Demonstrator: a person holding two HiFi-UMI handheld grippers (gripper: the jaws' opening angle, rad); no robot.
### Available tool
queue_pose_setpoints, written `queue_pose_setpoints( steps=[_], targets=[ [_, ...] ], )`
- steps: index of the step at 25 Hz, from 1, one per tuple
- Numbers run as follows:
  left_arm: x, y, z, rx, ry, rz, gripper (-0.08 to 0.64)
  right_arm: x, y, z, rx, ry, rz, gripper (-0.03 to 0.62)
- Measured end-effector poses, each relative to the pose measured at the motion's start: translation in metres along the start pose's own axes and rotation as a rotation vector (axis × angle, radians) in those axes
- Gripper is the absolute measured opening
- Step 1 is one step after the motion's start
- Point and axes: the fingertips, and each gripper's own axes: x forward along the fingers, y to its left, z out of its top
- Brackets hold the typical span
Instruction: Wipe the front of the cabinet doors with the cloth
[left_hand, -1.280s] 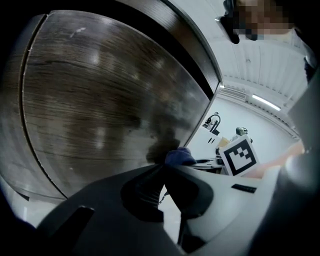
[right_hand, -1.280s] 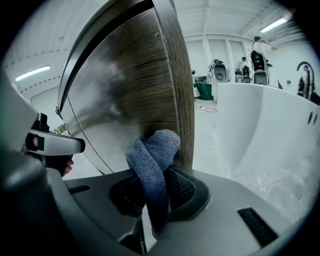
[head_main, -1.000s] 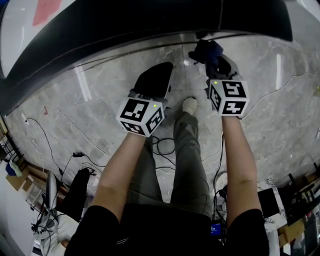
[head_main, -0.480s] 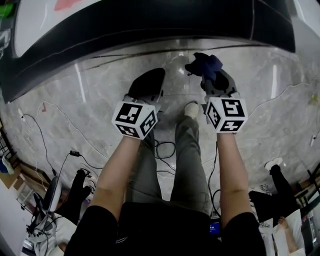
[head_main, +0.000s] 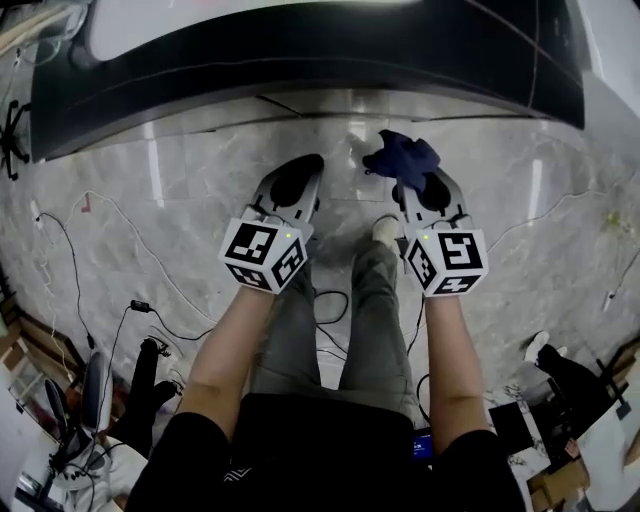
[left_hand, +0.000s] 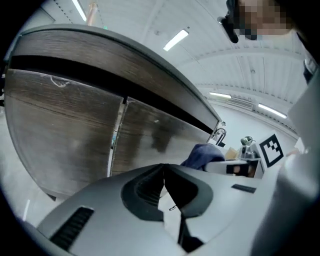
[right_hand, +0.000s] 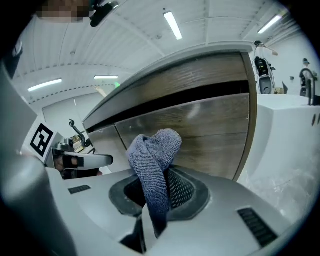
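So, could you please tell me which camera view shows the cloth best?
The right gripper view: the cloth fills the centre, weave visible, clamped between the jaws. The head view shows a small dark-blue bundle; the left gripper view shows just a corner.

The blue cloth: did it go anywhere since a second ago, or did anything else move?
In the head view the cloth, the right gripper and the left gripper sit lower, seemingly drawn back a little from the cabinet; the head turned too. Nothing was picked up or dropped. The right gripper still pinches the cloth in its fingers; the left gripper stays shut and empty.
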Motion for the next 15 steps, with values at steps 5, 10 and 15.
queue_pose_setpoints(
  steps=[5, 10, 15],
  targets=[
    [-0.04, -0.015, 0.012, -0.028, -0.033, 0.009, 0.009, -0.034, 0.027, 0.013, 0.008, -0.028, 0.03, 0.071],
    [-0.076, -0.025, 0.025, 0.002, -0.012, -0.021, 0.009, -0.046, 0.068, 0.034, -0.001, -0.031, 0.067, 0.071],
    [-0.11, -0.033, 0.043, 0.004, -0.029, -0.006, 0.009, -0.066, 0.099, 0.055, 0.01, -0.058, 0.1, 0.071]
  ],
)
